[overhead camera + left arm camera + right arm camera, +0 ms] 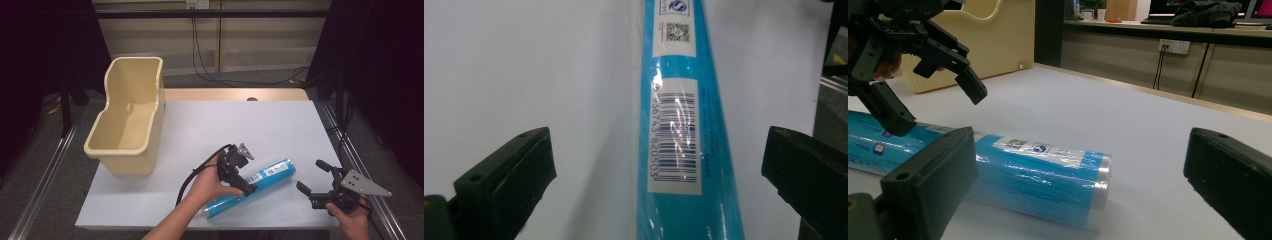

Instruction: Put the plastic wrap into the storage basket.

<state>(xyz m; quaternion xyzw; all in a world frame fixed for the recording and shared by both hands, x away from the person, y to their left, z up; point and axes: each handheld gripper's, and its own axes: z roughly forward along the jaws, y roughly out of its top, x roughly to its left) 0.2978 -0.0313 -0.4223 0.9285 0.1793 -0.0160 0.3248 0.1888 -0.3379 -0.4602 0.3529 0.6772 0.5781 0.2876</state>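
High view shows your left claw (239, 175) spread wide over the blue roll (252, 188), right claw (314, 176) wide beside it, nothing lifted, bin (129, 116) empty.

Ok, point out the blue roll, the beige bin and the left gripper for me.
blue roll (270, 174): high view, its far half by the label.
beige bin (152, 120): high view, its right rim.
left gripper (247, 189): high view, between its jaws over the roll.
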